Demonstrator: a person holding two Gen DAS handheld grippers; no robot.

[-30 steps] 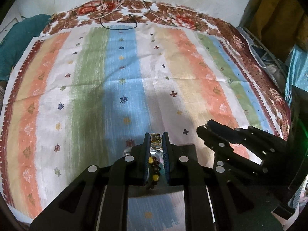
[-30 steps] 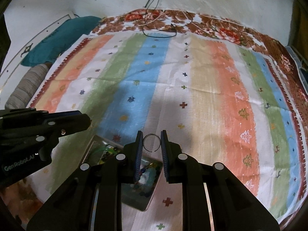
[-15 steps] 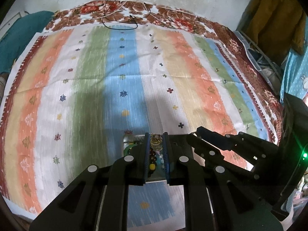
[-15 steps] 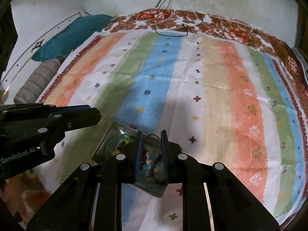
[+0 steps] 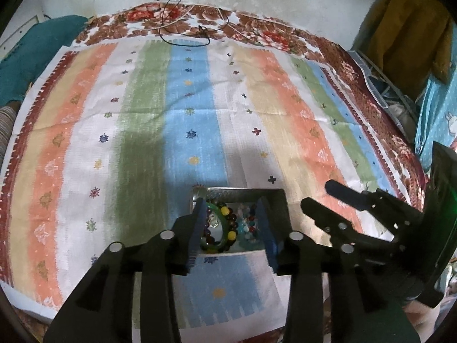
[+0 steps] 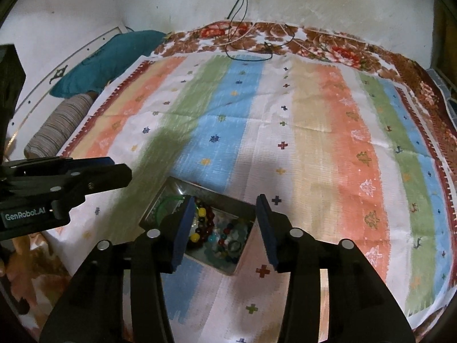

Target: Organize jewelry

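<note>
Both tongs gape wide, empty: left tongs (image 5: 231,225) and right tongs (image 6: 225,223) over the jewelry tray (image 6: 205,191), low centre.

- Your left tool (image 5: 231,223) has spread wide; the beaded bracelet (image 5: 225,225) it pinched now lies in the tray (image 5: 242,193).
- Your right tool (image 6: 225,223) has spread too; its ring (image 6: 234,246) rests among the beads.

light: dim, warm, indoor | shadows: dark patches mid-frame on the cloth (image 5: 200,108) | blur: slight softness throughout | distortion: strong fisheye bend, black vignette at corners | glare: none
</note>
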